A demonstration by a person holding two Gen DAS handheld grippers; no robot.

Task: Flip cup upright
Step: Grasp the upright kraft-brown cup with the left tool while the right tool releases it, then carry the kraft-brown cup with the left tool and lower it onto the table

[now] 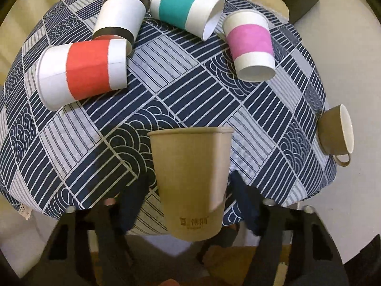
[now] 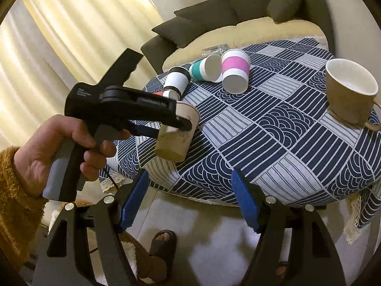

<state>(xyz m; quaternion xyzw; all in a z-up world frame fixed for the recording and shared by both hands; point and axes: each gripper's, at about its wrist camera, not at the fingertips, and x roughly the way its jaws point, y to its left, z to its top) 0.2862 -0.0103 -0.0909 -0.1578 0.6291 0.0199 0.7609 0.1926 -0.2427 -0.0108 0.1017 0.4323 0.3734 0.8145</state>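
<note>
A brown paper cup stands between the fingers of my left gripper, rim toward the table, base toward the camera. In the right wrist view the left gripper is shut on this brown cup and holds it above the near edge of the table, mouth up and tilted. My right gripper is open and empty, below the table's near edge, with blue pads.
On the patterned tablecloth lie a red-banded cup, a black-rimmed white cup and a teal cup. A pink-banded cup stands upside down. A brown ceramic mug stands at the right edge. A sofa is behind.
</note>
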